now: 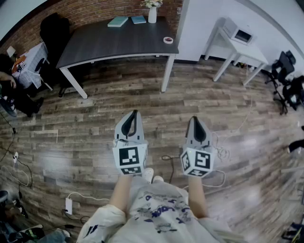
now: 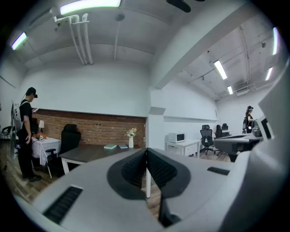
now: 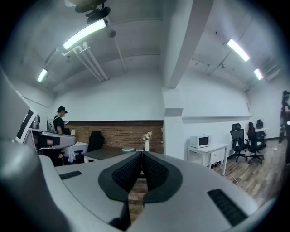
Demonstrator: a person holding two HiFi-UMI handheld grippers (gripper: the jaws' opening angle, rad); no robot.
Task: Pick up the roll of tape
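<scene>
Over wood-plank flooring [image 1: 95, 128], left gripper [image 1: 136, 112] and right gripper [image 1: 196, 118] hover, ribbed fingers [image 3: 124, 174] closed, empty, far from the round tape roll [image 1: 168, 40].

Two books [image 1: 118, 21] [image 1: 138, 19], one vase [image 1: 152, 14], one tape roll [image 1: 168, 40], two tables [image 1: 118, 45] [image 1: 243, 50].

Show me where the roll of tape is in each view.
Head view: roll of tape at top centre, on the dark table, near its right end.
Left gripper view: not made out.
Right gripper view: not made out.
Shared landmark: white vase on that table.
</scene>
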